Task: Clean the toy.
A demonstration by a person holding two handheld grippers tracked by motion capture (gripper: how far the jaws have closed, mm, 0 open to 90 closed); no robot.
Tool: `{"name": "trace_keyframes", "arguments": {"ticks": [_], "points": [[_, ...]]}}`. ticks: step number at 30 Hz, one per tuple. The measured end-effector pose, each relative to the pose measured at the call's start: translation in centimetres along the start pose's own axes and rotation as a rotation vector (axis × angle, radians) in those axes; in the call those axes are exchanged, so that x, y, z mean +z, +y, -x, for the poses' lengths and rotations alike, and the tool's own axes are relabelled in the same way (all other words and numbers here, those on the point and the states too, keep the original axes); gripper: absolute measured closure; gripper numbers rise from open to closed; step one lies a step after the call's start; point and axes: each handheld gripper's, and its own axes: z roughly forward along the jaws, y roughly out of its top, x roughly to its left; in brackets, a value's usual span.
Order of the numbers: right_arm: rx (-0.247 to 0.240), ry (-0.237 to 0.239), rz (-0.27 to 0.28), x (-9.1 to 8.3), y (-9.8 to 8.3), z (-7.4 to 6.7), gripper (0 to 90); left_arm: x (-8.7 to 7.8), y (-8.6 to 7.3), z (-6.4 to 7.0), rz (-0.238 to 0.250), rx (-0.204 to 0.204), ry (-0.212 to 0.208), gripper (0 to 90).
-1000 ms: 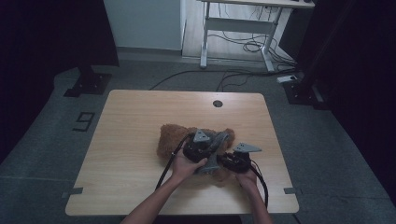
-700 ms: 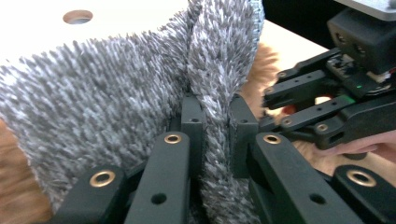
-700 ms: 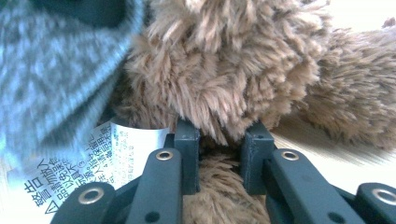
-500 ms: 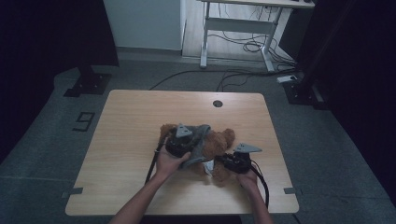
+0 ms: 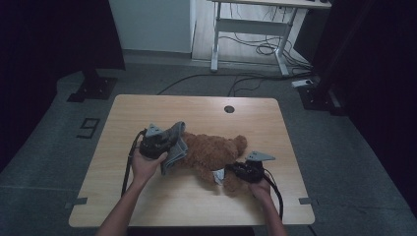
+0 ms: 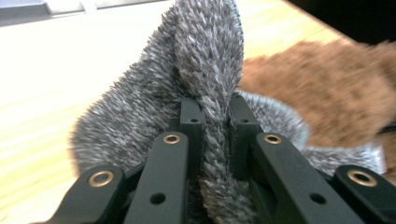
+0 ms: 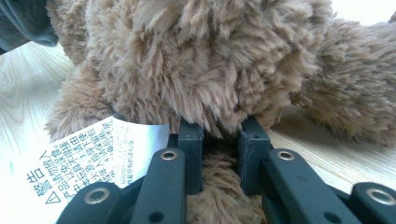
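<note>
Left claw [image 5: 169,142]: mine, pinching a fold of the grey fuzzy cloth [image 6: 205,70] tight between its pads.
Right claw [image 5: 227,172]: mine, clamped on a tuft of the brown teddy bear [image 5: 211,152], beside its white label [image 7: 70,168].
Grey cloth: at 9 o'clock of the bear, touching its fur, lifted off the surface [image 5: 196,110] at my grip.
Bear: lying near the middle of the surface, ear end toward 3 o'clock.
Label: printed, at 5 o'clock of the bear's body.

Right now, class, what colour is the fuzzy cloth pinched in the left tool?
Grey, flecked with white, the fuzzy cloth shows best in the left gripper view.
</note>
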Motion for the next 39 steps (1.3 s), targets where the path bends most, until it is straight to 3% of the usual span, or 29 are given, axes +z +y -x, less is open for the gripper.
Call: {"name": "trace_keyframes", "arguments": {"ticks": [2,8,14,21,23,27,31,36,39], "points": [[-0.002,0.001,0.000,0.0,0.0,0.0,75.1,0.4,-0.8,-0.5,-0.024,0.002,0.032,79.8],[0.002,-0.001,0.002,0.1,0.0,0.0,75.2,1.4,-2.7,-1.5,-0.084,-0.028,0.058,80.0],[0.016,-0.006,0.011,0.3,0.0,0.2,75.2,1.8,-3.3,-2.8,-0.115,-0.074,0.044,79.8],[0.014,-0.005,0.012,0.3,0.0,0.4,75.0,1.9,-3.7,-3.7,-0.111,-0.133,-0.006,79.8],[0.017,-0.007,0.011,0.3,0.0,0.4,75.0,1.0,-3.0,-3.5,-0.070,-0.147,-0.027,79.8],[0.015,-0.017,0.017,0.3,0.0,0.4,75.0,-0.4,0.2,-1.9,-0.004,-0.082,-0.038,79.6],[0.015,-0.019,0.018,0.4,0.0,0.4,75.0,-0.1,3.5,0.1,0.020,-0.022,-0.051,79.6],[0.017,-0.020,0.024,0.4,0.0,0.5,75.0,1.5,6.1,2.6,0.012,0.047,-0.076,79.6],[0.012,-0.022,0.022,0.4,0.0,0.6,75.0,2.9,6.3,2.9,-0.027,0.056,-0.081,79.4]]}}
